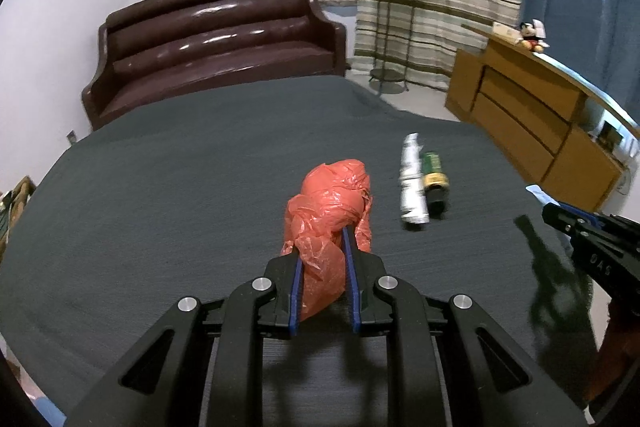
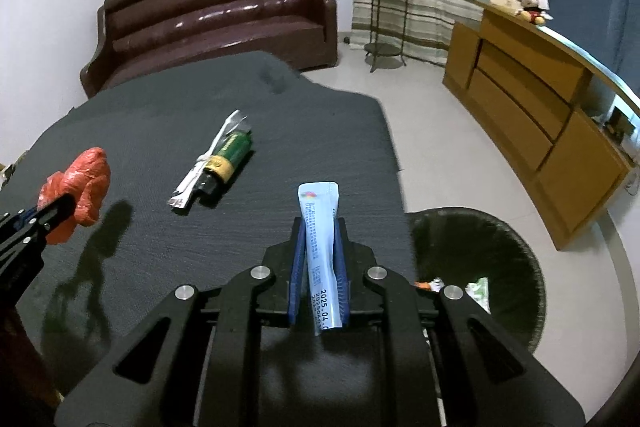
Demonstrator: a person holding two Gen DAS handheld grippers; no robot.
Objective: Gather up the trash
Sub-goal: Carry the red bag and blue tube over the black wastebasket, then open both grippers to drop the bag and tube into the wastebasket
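Black linkage grippers (image 1: 322, 239) (image 2: 320, 227), blue-lined jaws, 4 silver screw heads each.

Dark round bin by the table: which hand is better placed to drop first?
Right. The right tool, shut on the light blue sachet, sits beside the dark round bin. The left tool, holding the crumpled red plastic bag, is farther over the table.

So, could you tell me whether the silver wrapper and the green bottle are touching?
Touching: the right wrist view shows the silver wrapper lying pressed along the green bottle.
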